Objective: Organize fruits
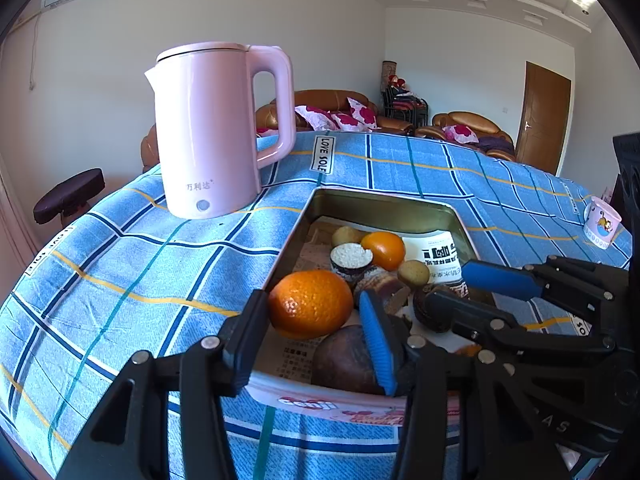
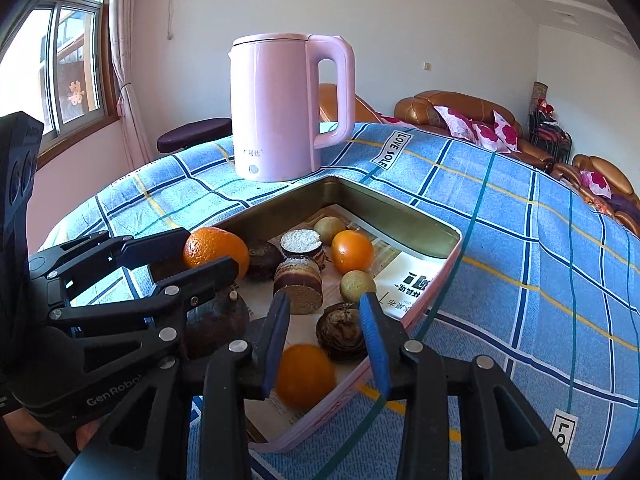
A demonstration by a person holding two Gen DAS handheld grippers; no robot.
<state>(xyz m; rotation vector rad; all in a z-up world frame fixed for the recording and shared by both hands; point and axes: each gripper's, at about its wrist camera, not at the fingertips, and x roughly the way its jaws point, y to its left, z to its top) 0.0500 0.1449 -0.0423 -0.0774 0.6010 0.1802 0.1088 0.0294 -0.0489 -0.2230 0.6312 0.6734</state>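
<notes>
Both grippers work over the shallow metal tin (image 2: 400, 216) lined with newspaper, which sits just in front of the pale pink electric kettle (image 2: 280, 112) on the blue checked counter cloth (image 1: 120, 264). The left gripper (image 1: 316, 320) has its jaws clamped on a large dimpled orange (image 1: 310, 304) at the tin's near-left corner. The right gripper (image 2: 326, 340) hangs with jaws apart over a smooth orange (image 2: 306, 374) (not yet pinched). Judged step: picking fruit out; next, close the right jaws squarely.

Pink kettle (image 1: 212, 128) upright on blue checked cloth (image 1: 120, 264); small printed cup (image 1: 601, 222) near cloth's far edge.
</notes>
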